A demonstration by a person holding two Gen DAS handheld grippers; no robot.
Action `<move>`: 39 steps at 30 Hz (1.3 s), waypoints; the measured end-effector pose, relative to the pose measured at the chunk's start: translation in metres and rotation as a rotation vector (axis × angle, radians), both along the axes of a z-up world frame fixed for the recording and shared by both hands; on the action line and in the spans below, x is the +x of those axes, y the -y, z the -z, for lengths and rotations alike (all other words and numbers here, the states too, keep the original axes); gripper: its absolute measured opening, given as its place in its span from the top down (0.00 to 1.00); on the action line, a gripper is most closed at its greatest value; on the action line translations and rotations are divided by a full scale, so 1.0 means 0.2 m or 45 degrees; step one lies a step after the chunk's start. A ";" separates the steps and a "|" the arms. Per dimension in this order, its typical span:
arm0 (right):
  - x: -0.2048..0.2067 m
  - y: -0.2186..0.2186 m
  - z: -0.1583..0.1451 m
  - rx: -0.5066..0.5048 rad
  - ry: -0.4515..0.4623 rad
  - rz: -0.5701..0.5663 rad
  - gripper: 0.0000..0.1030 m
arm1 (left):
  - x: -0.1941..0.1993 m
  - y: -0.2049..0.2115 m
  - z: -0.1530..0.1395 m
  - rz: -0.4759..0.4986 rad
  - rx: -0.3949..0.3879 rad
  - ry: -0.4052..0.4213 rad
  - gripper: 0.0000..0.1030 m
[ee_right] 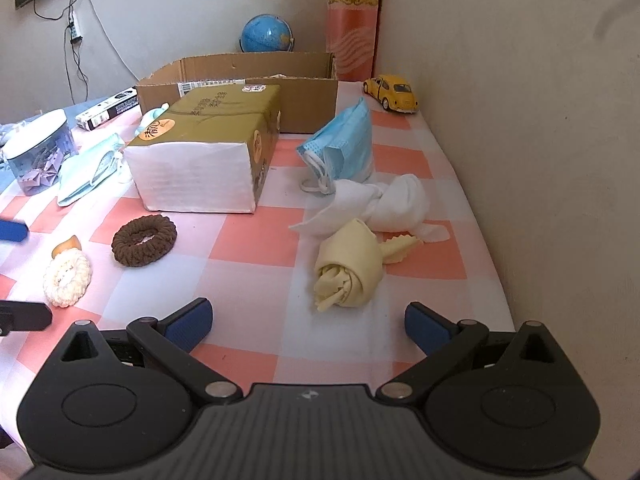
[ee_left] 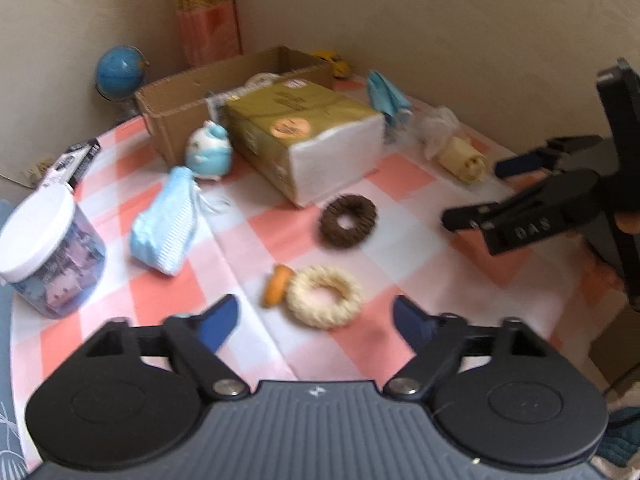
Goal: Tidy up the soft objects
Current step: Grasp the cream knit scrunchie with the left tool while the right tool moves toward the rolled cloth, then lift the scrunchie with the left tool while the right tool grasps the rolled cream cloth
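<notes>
My left gripper is open low over the checked tablecloth. A cream knitted ring with an orange piece beside it lies just ahead between its blue pads, which do not touch it. A brown knitted ring lies further on. My right gripper is open too, with a rolled yellow cloth just beyond its fingertips and a knotted white cloth behind that. Blue face masks lie at the left and near the wall. A small blue-and-white plush sits by the box.
A large tissue pack fills the table's middle, with an open cardboard box behind it. A white-lidded jar stands at the left edge. A globe and yellow toy car are at the back. The wall runs along the right.
</notes>
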State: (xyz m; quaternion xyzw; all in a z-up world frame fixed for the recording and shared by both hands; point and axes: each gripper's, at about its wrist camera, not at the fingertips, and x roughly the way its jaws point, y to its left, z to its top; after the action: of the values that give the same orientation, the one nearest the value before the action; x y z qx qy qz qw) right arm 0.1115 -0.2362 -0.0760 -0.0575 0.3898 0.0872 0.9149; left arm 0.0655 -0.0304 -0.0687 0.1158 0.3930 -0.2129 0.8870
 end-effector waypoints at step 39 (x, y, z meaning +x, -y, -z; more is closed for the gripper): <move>-0.02 0.02 0.02 0.019 0.074 -0.057 0.00 | 0.03 0.09 0.06 -0.234 -0.097 0.007 0.49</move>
State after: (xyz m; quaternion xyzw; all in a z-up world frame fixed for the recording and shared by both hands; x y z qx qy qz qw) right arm 0.1077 -0.2408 -0.0798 -0.0620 0.3609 0.1088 0.9242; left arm 0.0705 -0.0475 -0.0815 0.0461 0.3912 -0.1452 0.9076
